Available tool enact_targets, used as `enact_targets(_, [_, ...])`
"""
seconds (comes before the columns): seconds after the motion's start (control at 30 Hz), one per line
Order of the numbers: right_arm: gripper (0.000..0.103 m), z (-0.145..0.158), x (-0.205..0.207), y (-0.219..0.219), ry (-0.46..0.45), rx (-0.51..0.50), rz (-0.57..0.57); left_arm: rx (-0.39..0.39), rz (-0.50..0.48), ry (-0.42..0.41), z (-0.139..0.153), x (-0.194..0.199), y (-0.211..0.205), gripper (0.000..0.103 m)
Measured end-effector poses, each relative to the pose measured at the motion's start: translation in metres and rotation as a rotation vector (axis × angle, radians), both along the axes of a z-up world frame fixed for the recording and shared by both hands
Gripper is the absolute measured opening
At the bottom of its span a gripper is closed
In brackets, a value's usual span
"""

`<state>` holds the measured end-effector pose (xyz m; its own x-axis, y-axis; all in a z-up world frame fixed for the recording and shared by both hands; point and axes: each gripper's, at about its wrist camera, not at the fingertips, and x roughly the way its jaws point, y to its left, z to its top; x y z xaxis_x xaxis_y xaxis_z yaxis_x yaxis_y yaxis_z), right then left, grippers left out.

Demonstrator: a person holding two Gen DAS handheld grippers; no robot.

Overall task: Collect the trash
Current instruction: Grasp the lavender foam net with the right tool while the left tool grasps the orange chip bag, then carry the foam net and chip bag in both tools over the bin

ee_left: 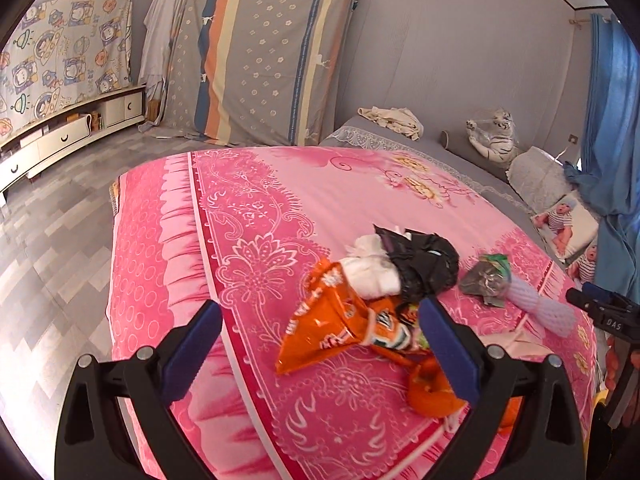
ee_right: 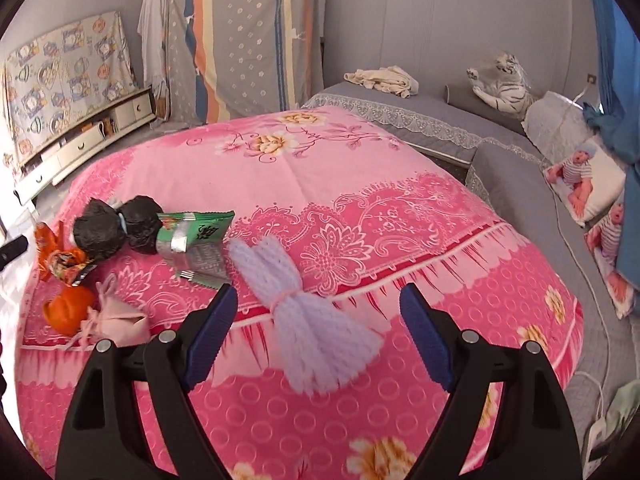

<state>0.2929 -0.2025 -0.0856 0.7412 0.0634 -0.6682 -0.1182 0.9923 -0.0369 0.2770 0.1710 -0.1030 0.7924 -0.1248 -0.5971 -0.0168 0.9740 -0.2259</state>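
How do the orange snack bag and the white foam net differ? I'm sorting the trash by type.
The orange snack bag is glossy printed film; the white foam net is a plain, matte mesh. The bag lies crumpled and splayed open, while the net is bunched and cinched at its middle by a pink tie. The bag lies in front of the left gripper, the net in front of the right gripper. Both lie loose on the pink blanket, ungripped.

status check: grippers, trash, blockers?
Left gripper open over orange wrapper. Right gripper open over white foam net. Nothing held. No blockers.
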Motion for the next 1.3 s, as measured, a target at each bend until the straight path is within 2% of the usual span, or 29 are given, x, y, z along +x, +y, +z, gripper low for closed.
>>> enact_targets(0.27, [0.079,-0.027,0.029,0.015,0.058,-0.055,0.044,-0.003,-0.025,0.029,-0.010,0.013,0.002,0.095])
enact_targets(0.53, [0.079,-0.048,0.045,0.012,0.120,-0.032,0.041,-0.015,-0.061,0.065,-0.022,0.026,-0.006,0.093])
enact_targets(0.63, [0.077,-0.053,0.049,0.008,0.144,-0.009,0.035,-0.020,-0.077,0.084,-0.026,0.030,-0.008,0.083])
enact_targets(0.73, [0.071,-0.057,0.052,0.004,0.165,0.015,0.028,-0.026,-0.096,0.102,-0.028,0.034,-0.012,0.070])
enact_targets(0.77, [0.070,-0.058,0.052,0.003,0.168,0.020,0.028,-0.025,-0.103,0.105,-0.029,0.035,-0.013,0.063])
enact_targets(0.8, [0.067,-0.058,0.053,0.002,0.172,0.025,0.027,-0.025,-0.107,0.107,-0.030,0.035,-0.013,0.056])
enact_targets(0.87, [0.061,-0.058,0.053,0.002,0.179,0.033,0.030,-0.021,-0.107,0.114,-0.032,0.036,-0.014,0.052])
enact_targets(0.9, [0.055,-0.059,0.054,0.002,0.182,0.035,0.031,-0.021,-0.105,0.115,-0.032,0.037,-0.014,0.044])
enact_targets(0.93, [0.044,-0.059,0.054,0.002,0.185,0.036,0.032,-0.024,-0.101,0.117,-0.032,0.036,-0.014,0.044])
enact_targets(0.97, [0.039,-0.059,0.054,0.003,0.188,0.036,0.033,-0.031,-0.099,0.115,-0.032,0.036,-0.013,0.042])
enact_targets(1.03, [0.034,-0.059,0.054,0.004,0.191,0.034,0.033,-0.035,-0.093,0.113,-0.031,0.034,-0.013,0.040])
enact_targets(1.23, [0.028,-0.055,0.049,0.001,0.191,0.054,0.019,-0.027,-0.077,0.101,-0.025,0.027,-0.011,0.037])
enact_targets(1.3, [0.028,-0.052,0.047,-0.001,0.195,0.071,0.016,-0.035,-0.072,0.098,-0.022,0.024,-0.008,0.032])
